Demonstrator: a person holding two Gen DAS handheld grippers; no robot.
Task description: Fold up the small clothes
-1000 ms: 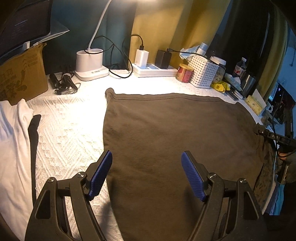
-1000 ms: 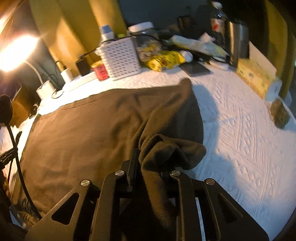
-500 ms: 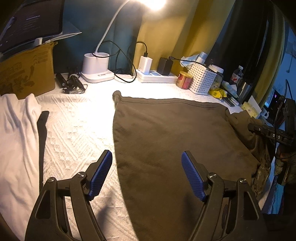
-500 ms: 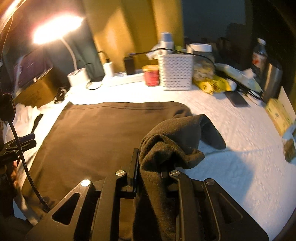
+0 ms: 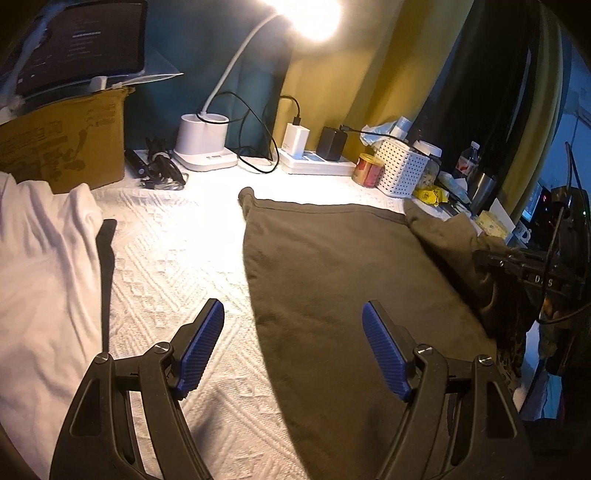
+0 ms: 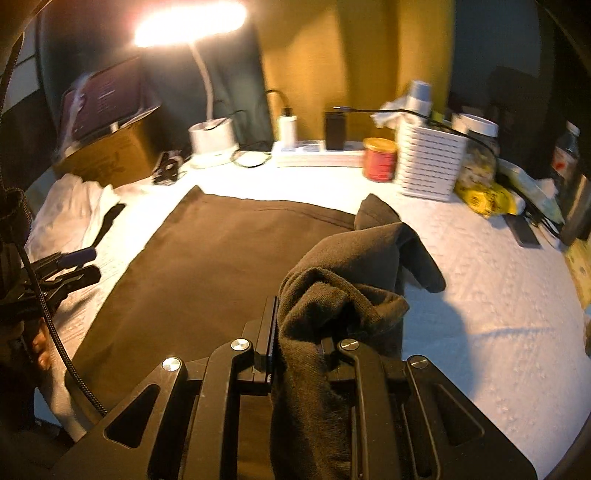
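The brown garment (image 5: 343,280) lies spread on the desk (image 5: 177,266) right of the white cloth (image 5: 40,266). The right hand-held gripper (image 6: 306,332) is clamped on its lifted edge; the left hand-held gripper (image 5: 293,347) hangs apart above it.

a glaring desk lamp (image 5: 314,14) lights a dim scene; fisheye edges darken, right view blurs.
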